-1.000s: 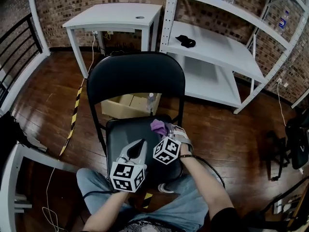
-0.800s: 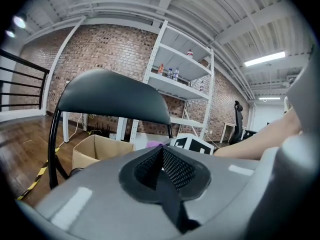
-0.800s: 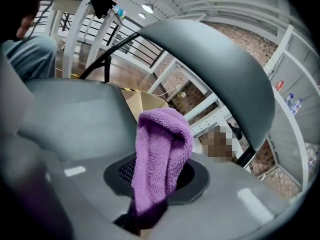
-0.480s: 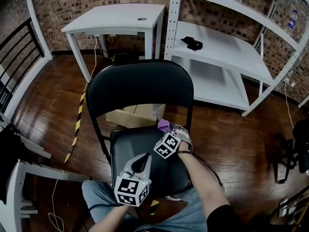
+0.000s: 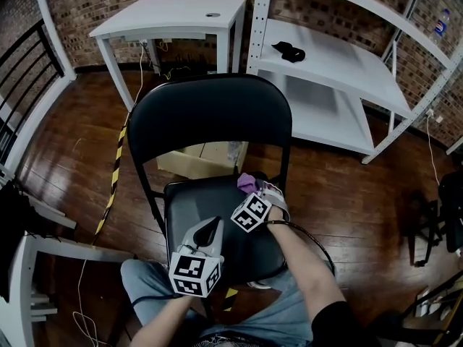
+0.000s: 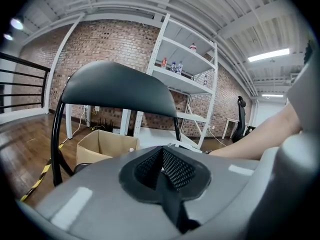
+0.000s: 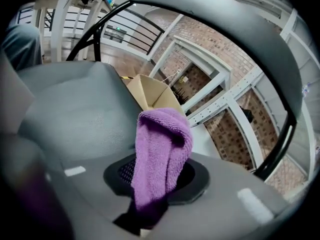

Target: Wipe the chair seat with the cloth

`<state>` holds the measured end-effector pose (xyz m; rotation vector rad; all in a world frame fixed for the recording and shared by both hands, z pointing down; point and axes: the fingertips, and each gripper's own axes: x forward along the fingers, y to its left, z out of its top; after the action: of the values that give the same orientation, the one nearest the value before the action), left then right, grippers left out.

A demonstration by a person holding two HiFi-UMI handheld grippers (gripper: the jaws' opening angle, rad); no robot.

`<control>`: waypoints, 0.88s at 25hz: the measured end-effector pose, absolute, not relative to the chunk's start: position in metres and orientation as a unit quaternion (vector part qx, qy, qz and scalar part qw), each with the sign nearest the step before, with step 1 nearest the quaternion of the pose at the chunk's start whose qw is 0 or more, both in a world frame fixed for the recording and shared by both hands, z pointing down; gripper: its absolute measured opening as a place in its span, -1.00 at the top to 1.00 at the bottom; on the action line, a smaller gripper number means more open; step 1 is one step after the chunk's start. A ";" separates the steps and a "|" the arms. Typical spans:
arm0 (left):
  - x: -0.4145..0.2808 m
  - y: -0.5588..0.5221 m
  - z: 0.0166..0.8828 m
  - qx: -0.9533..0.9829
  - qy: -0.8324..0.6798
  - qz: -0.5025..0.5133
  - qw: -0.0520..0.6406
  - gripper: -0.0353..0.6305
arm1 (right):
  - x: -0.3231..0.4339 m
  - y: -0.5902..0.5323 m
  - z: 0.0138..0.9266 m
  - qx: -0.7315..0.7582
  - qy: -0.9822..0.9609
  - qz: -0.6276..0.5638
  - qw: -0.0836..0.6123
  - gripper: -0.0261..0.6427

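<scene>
At the far right corner of the chair seat (image 5: 194, 210), you are holding the purple cloth (image 5: 247, 182) in the right gripper (image 5: 259, 194). Its fingers (image 7: 85, 129) are clamping a fold of the towel, and a loop of it is standing up out of them. Over the last second you have been carrying that gripper away from you. It was sitting close beside the tip of the left gripper (image 5: 210, 231), and it is now reaching toward the seat's back edge, just below the backrest (image 5: 210, 121).

The left gripper is resting over the near left part of the seat. Its fingers (image 6: 100, 194) are pressed together with nothing between them, so it is taking no part in the wiping.

The shift suggests you are running a stroke from the middle of the seat out to the far edge. The views are not showing clearly whether the cloth is pressing on the seat or riding just above it. The near and left areas are probably waiting for their pass, so you are likely only partway through. At the far edge you are coming close to the gap under the backrest, with the cardboard box (image 5: 194, 159) beyond it, where the loose end of the cloth could slip off the seat.
</scene>
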<state>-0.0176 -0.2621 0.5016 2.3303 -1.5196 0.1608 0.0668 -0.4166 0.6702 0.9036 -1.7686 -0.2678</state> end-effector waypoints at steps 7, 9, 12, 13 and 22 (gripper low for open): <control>-0.001 -0.250 0.499 0.828 -0.529 0.042 0.180 0.88 | 0.082 -0.346 0.669 0.361 -0.755 -0.114 0.535 0.65; 0.004 -0.247 0.497 0.830 -0.526 0.040 0.180 0.88 | 0.085 -0.327 0.669 0.357 -0.758 -0.113 0.534 0.65; 0.012 -0.241 0.495 0.834 -0.521 0.040 0.176 0.88 | 0.092 -0.301 0.671 0.355 -0.759 -0.110 0.535 0.65; 0.016 -0.239 0.495 0.835 -0.520 0.039 0.175 0.88 | 0.094 -0.293 0.671 0.356 -0.759 -0.109 0.535 0.65; 0.043 -0.216 0.498 0.846 -0.502 0.048 0.176 0.88 | 0.114 -0.222 0.667 0.355 -0.767 -0.080 0.529 0.65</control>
<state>0.0430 -0.2160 0.4978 2.3954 -1.4208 0.1363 0.1139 -0.2225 0.6669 0.8475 -1.8319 -0.1914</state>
